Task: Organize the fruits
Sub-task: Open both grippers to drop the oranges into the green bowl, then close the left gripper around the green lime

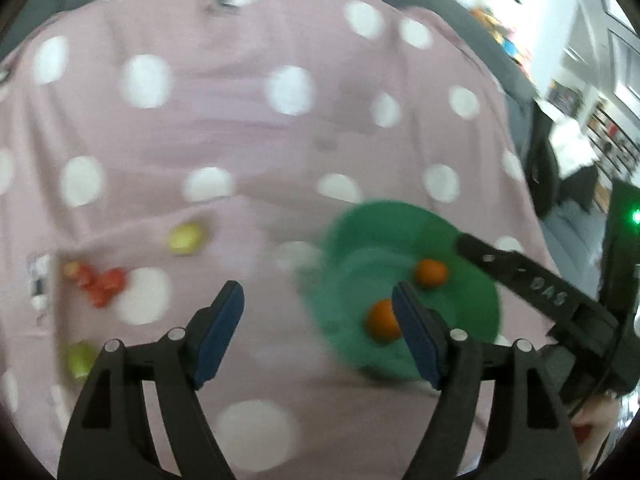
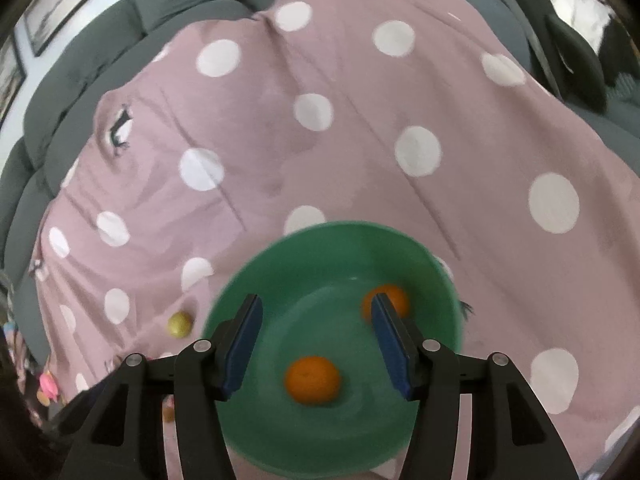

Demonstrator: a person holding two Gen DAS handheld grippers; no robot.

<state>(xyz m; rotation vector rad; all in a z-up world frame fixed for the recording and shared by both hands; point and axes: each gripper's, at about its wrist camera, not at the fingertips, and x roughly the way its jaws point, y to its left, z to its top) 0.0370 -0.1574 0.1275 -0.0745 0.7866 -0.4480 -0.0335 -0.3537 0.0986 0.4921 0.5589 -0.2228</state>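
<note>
A green bowl (image 2: 432, 264) sits on a pink polka-dot cloth and holds two oranges, one near the front (image 2: 313, 380) and one farther back (image 2: 390, 298). My right gripper (image 2: 316, 326) is open and empty, hovering over the bowl. In the blurred left wrist view the bowl (image 1: 376, 224) with its oranges (image 1: 431, 273) lies to the right. My left gripper (image 1: 318, 310) is open and empty above the cloth. A yellow-green fruit (image 1: 185, 237), a red fruit cluster (image 1: 101, 282) and a green fruit (image 1: 82, 359) lie to the left. The right gripper's finger (image 1: 520, 276) reaches over the bowl's edge.
The pink cloth (image 2: 360, 140) covers a grey sofa (image 2: 80, 60). A yellow-green fruit (image 2: 179, 323) lies left of the bowl. Colourful small items (image 2: 46, 388) sit at the cloth's lower left edge. A room with shelves (image 1: 600, 128) shows at far right.
</note>
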